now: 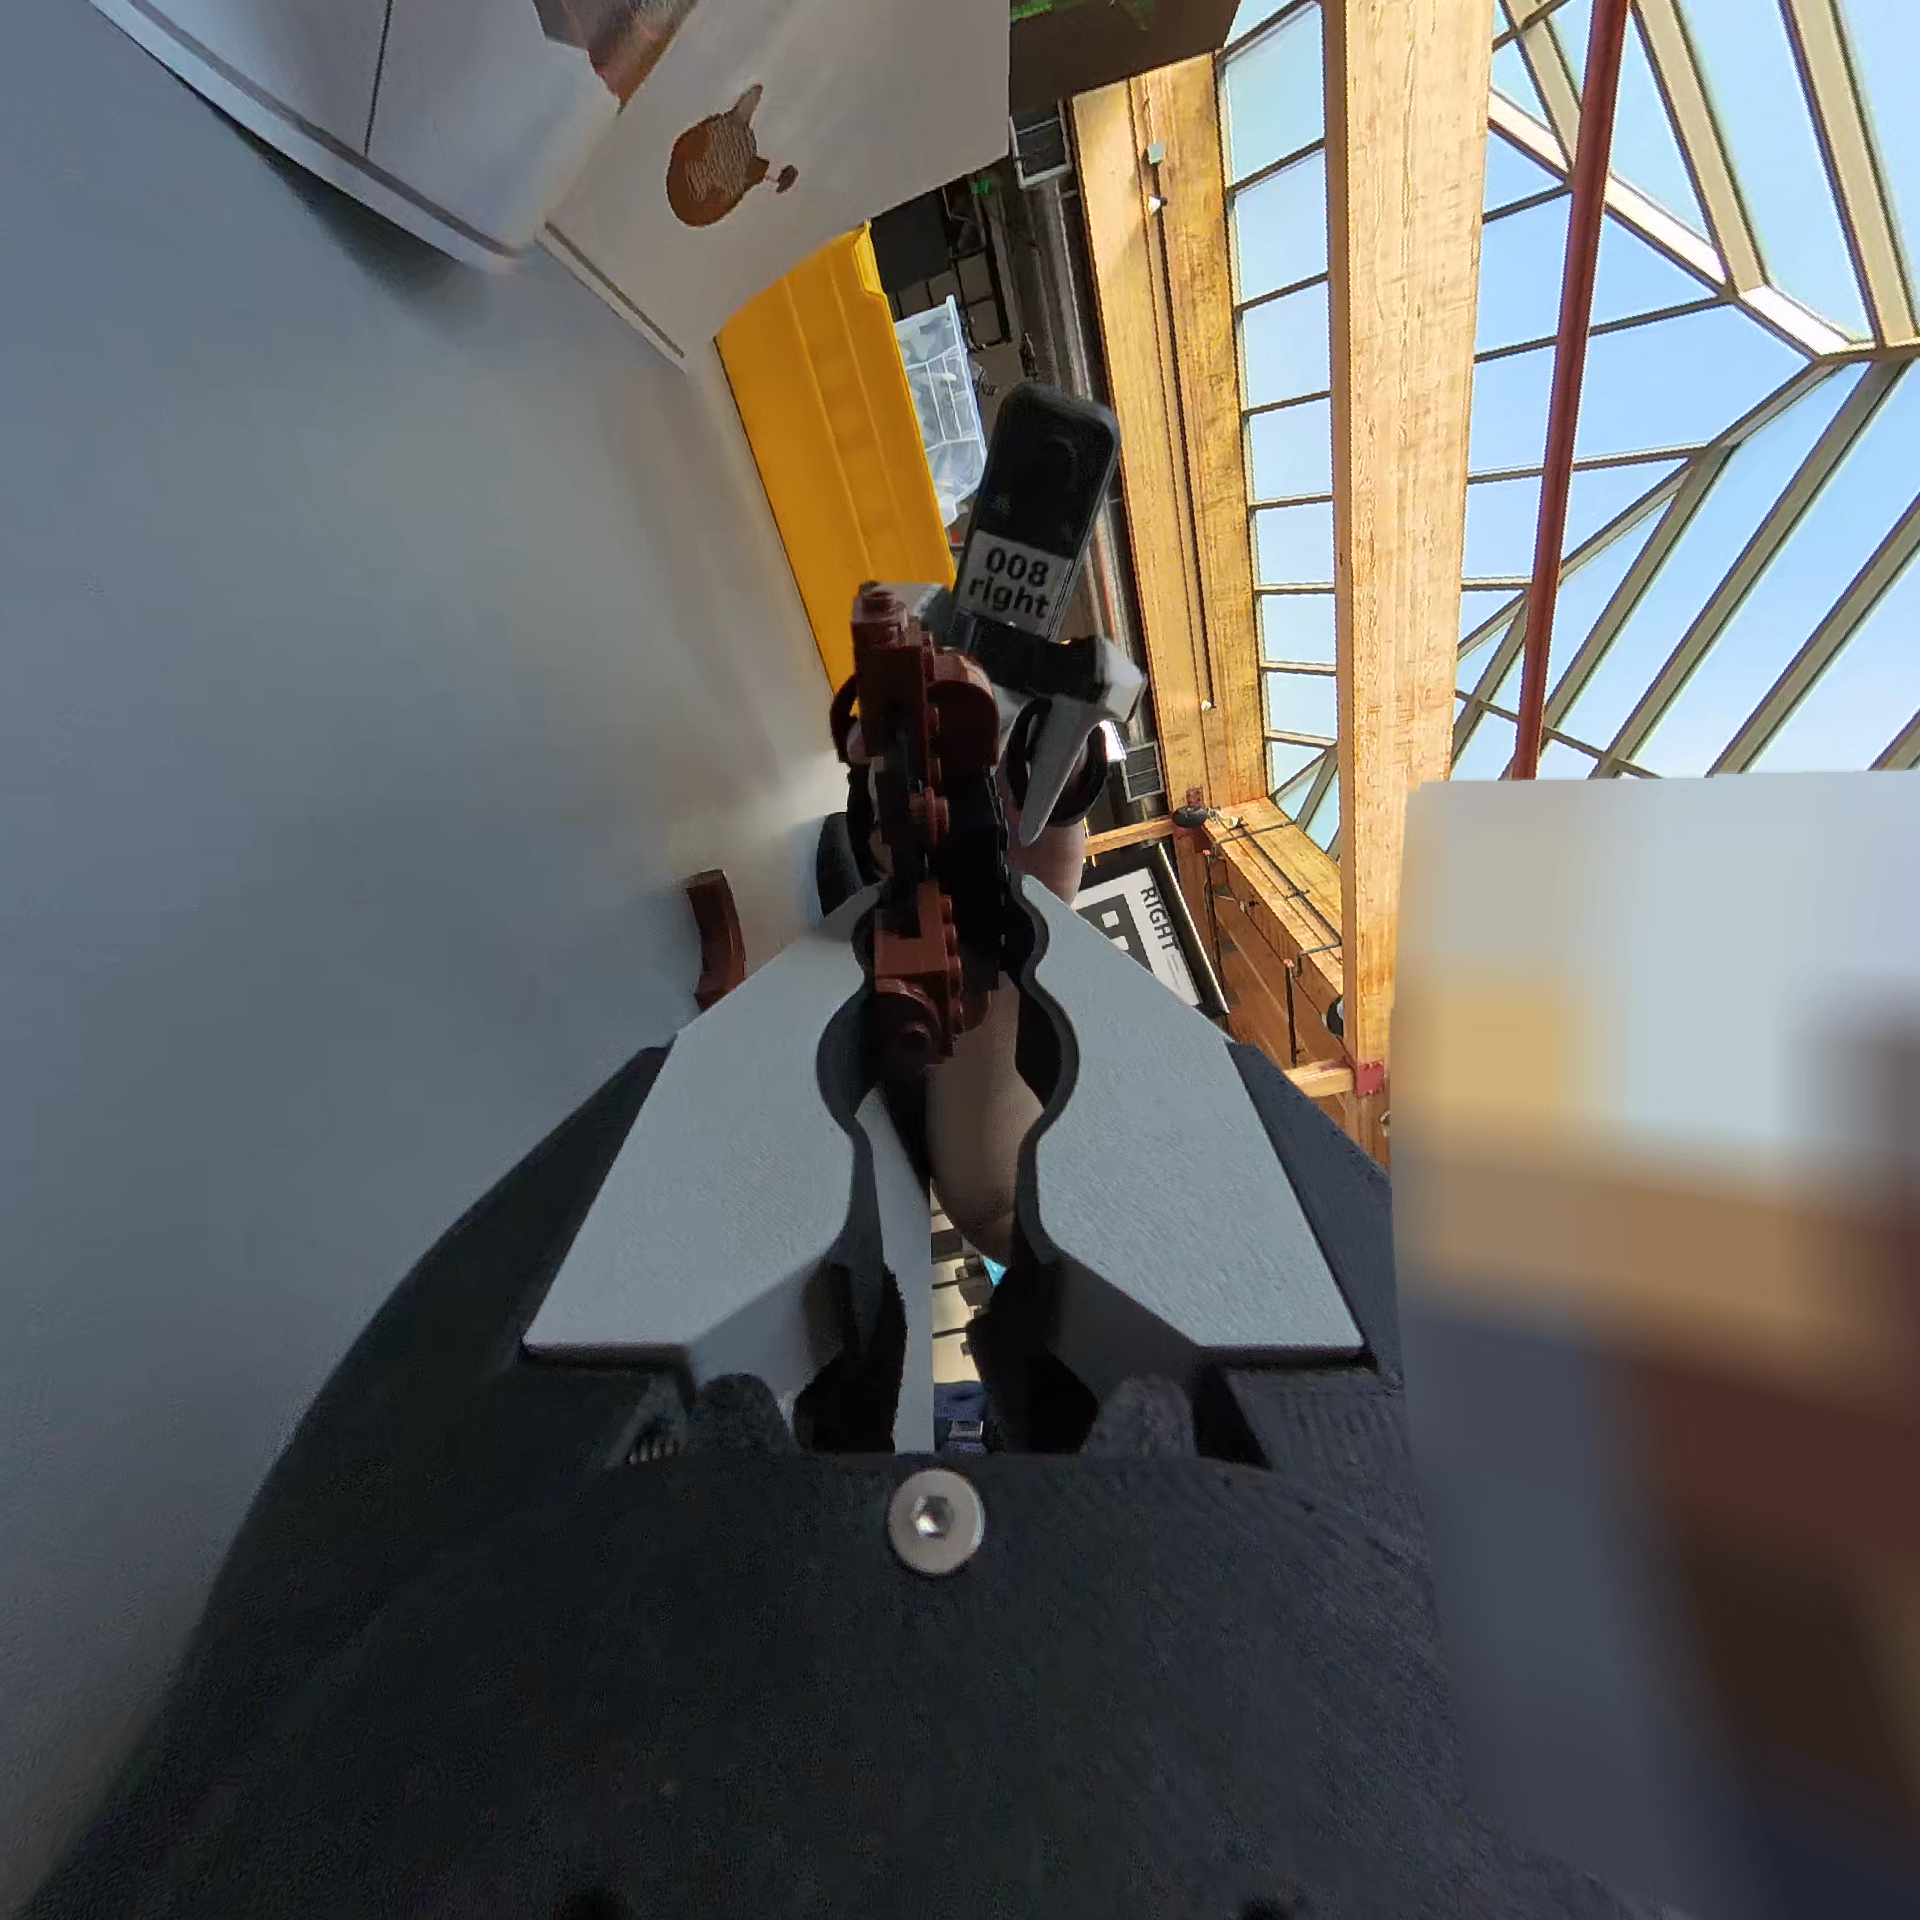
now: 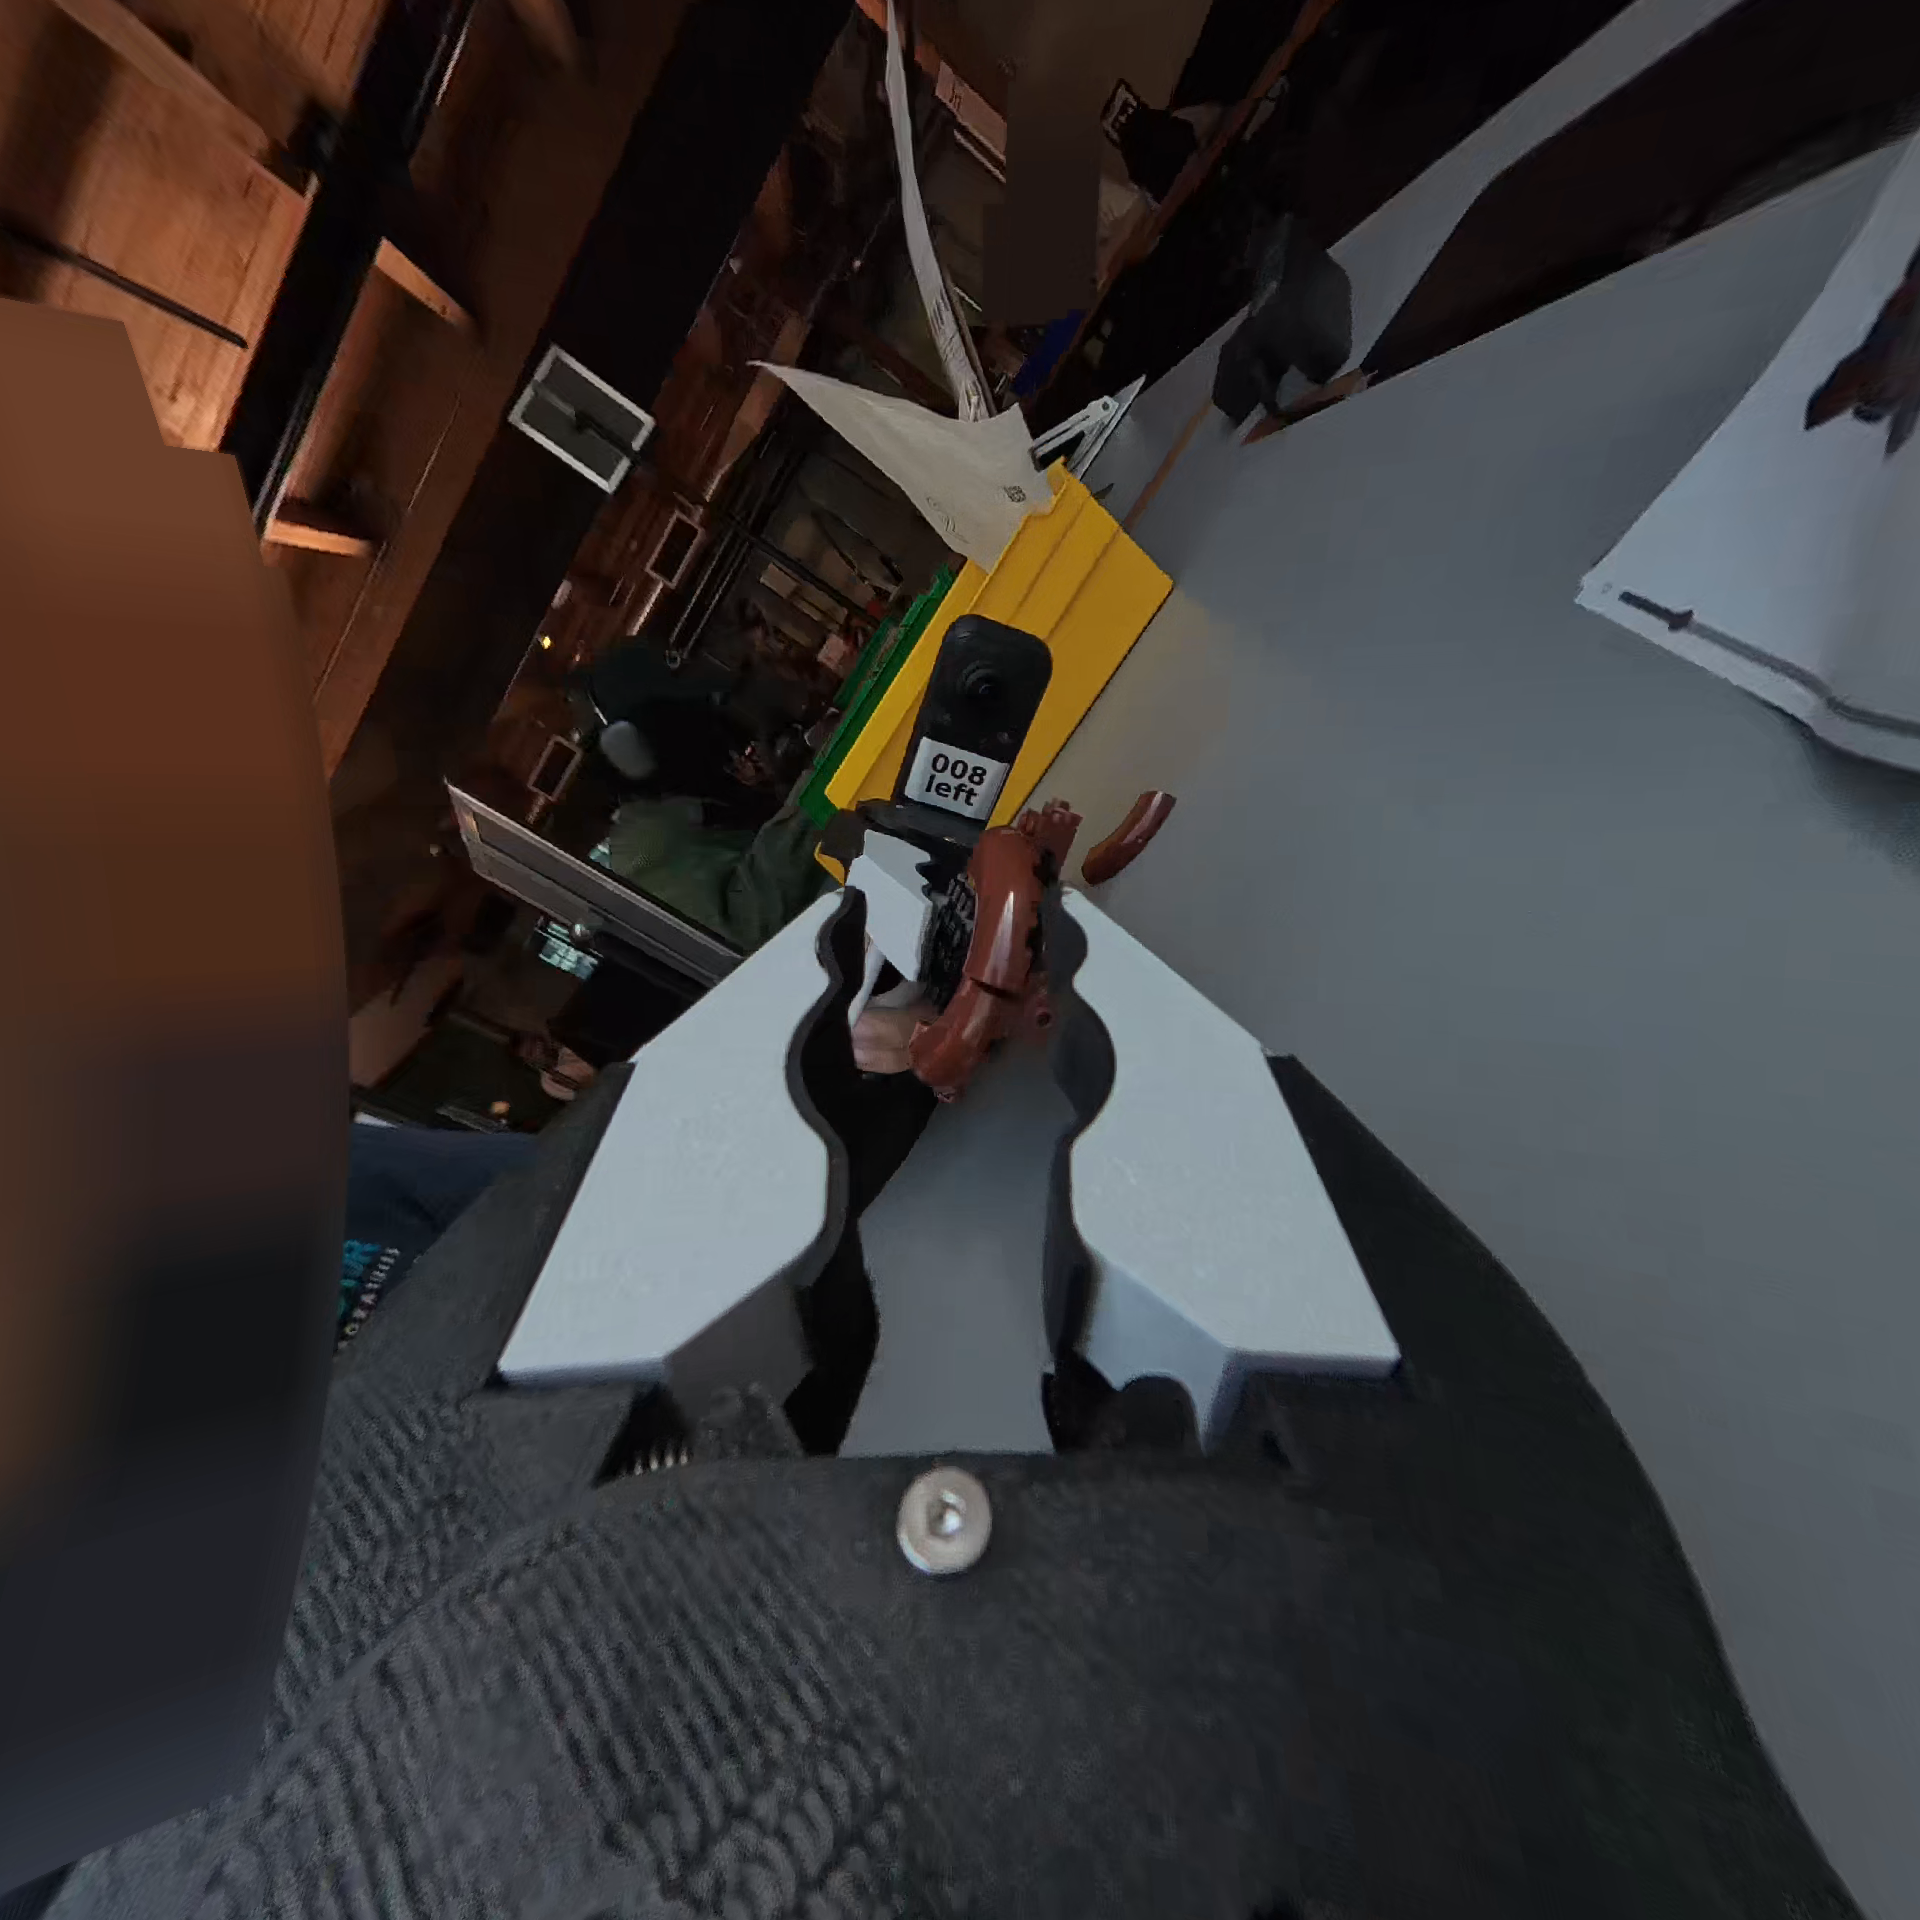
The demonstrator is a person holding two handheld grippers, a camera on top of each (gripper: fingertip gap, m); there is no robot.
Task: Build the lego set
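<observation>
Lego model (image 1: pixel 920 831) clamped between both grippers' jaws.

My left gripper (image 1: pixel 935 935) had pale grey fingers (image 1: pixel 727 1143) on a black, rough-grained body, and it clamped a reddish-brown and black lego model (image 1: pixel 914 831). My right gripper (image 2: pixel 961 935), the same grey over black, closed on the model's glossy brown curved side. Beside the model a loose brown curved piece (image 2: pixel 1127 836) lay on the matte grey table (image 2: pixel 1455 935). Behind the model stood a bright yellow bin (image 1: pixel 831 436); a white booklet (image 1: pixel 727 156) beyond it bore a brown picture.
</observation>
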